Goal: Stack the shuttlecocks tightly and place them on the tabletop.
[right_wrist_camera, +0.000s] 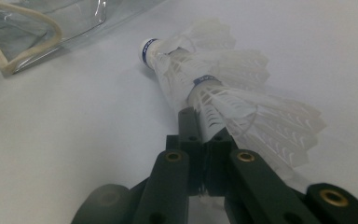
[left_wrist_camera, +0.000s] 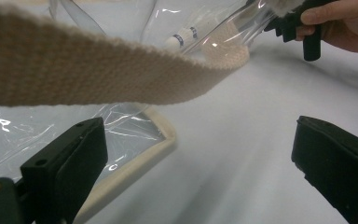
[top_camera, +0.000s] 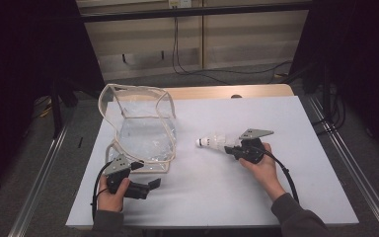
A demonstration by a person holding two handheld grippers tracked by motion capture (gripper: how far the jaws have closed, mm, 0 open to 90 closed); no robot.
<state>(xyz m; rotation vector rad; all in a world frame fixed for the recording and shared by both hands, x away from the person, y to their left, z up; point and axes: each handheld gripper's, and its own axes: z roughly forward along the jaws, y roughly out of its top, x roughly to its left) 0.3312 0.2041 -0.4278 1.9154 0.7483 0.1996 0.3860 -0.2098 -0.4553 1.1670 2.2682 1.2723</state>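
Observation:
A clear plastic bag (top_camera: 145, 133) with beige trim and straps stands open on the white sheet at the left. My left gripper (top_camera: 145, 175) rests just in front of it, jaws wide open and empty; in the left gripper view (left_wrist_camera: 200, 128) a beige strap (left_wrist_camera: 74, 70) crosses close above the jaws and the bag's trimmed corner (left_wrist_camera: 140, 158) lies between them. My right gripper (top_camera: 232, 147) is shut on the feathers of two nested white shuttlecocks (top_camera: 209, 142), whose cork tips point left toward the bag. The right gripper view shows the jaws (right_wrist_camera: 203, 135) pinching the shuttlecocks (right_wrist_camera: 205, 70) low over the sheet.
The white sheet (top_camera: 217, 197) covers a wooden table whose back edge (top_camera: 217, 91) shows behind it. Metal rails run along both sides of the table, and cables lie on the floor beyond. The bag's edge (right_wrist_camera: 23, 51) lies left of the shuttlecocks.

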